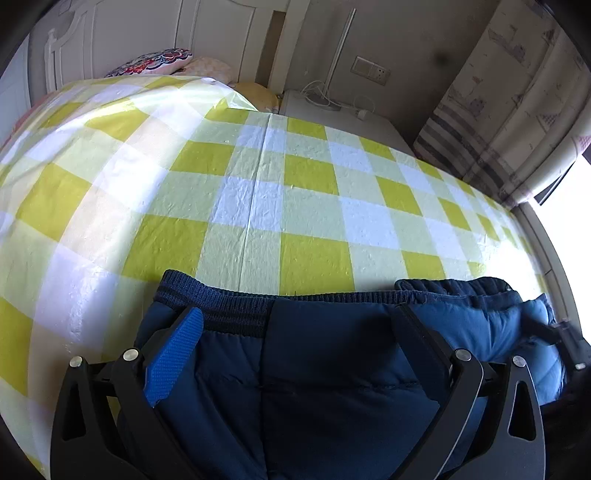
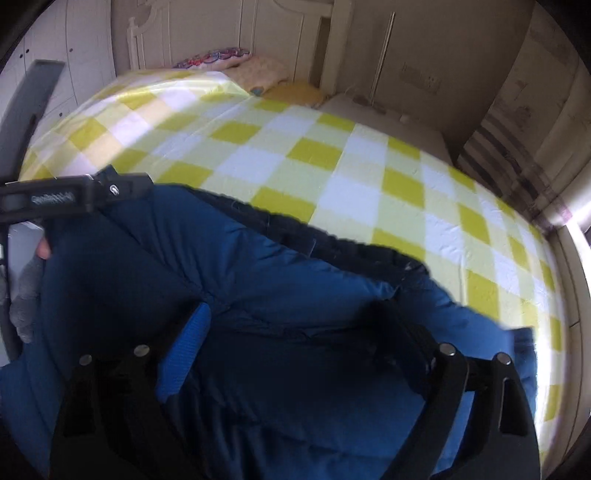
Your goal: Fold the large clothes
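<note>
Closest in the left wrist view, the left gripper [image 1: 299,325] points steeply down at a dark blue padded jacket [image 1: 325,369]. Its jaws stand wide apart, one finger with a blue pad [image 1: 173,354] on the left and a black finger [image 1: 424,347] on the right, with the quilted cloth and its ribbed hem [image 1: 236,306] lying between them. The pads do not seem to press on the fabric. At the right edge of this view a small black part of the other tool [image 1: 569,339] shows against the jacket.

In the right wrist view, which is blurred, the right gripper [image 2: 295,332] also tilts down over the jacket [image 2: 258,295], jaws spread broadly. Its blue pad [image 2: 184,350] and its dark finger [image 2: 406,332] sit on either side of a puffy fold; whether they touch the cloth cannot be told through the blur. At the left edge of this view the left tool's black body [image 2: 74,195] lies across the jacket's upper corner, and below it a hand in a grey glove [image 2: 27,295] with a bare fingertip shows beside the fabric.

The jacket lies on the near part of a bed, on a yellow and white checked sheet [image 1: 295,184]. Farther off are a patterned pillow [image 1: 155,62], a yellow cushion [image 1: 258,96], a white headboard [image 1: 129,29], a white side cabinet [image 1: 332,114] with cables, a wall socket [image 1: 371,72] and a curtain [image 1: 509,103].
</note>
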`<control>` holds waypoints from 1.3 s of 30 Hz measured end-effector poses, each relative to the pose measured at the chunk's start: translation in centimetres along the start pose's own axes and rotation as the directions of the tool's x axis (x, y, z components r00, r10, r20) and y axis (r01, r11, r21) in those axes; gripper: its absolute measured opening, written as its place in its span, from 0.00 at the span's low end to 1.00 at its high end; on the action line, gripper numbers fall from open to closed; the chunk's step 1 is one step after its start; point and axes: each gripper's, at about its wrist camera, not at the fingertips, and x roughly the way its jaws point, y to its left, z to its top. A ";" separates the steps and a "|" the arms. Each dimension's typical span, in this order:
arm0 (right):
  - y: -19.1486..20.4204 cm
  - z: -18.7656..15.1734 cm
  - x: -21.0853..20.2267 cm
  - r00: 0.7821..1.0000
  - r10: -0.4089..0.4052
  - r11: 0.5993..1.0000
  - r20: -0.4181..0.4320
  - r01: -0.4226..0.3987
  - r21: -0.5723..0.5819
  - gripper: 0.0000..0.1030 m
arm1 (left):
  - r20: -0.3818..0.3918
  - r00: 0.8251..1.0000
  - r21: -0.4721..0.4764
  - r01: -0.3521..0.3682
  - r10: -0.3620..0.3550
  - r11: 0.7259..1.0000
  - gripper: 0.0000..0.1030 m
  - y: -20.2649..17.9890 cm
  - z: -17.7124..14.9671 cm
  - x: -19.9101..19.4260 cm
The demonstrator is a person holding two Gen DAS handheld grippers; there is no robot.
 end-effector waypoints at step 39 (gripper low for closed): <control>-16.5 -6.0 -2.2 0.991 0.054 0.866 0.123 -0.108 0.489 0.86 | 0.018 0.988 0.116 -0.152 0.151 0.982 0.96 -3.1 -1.5 -1.7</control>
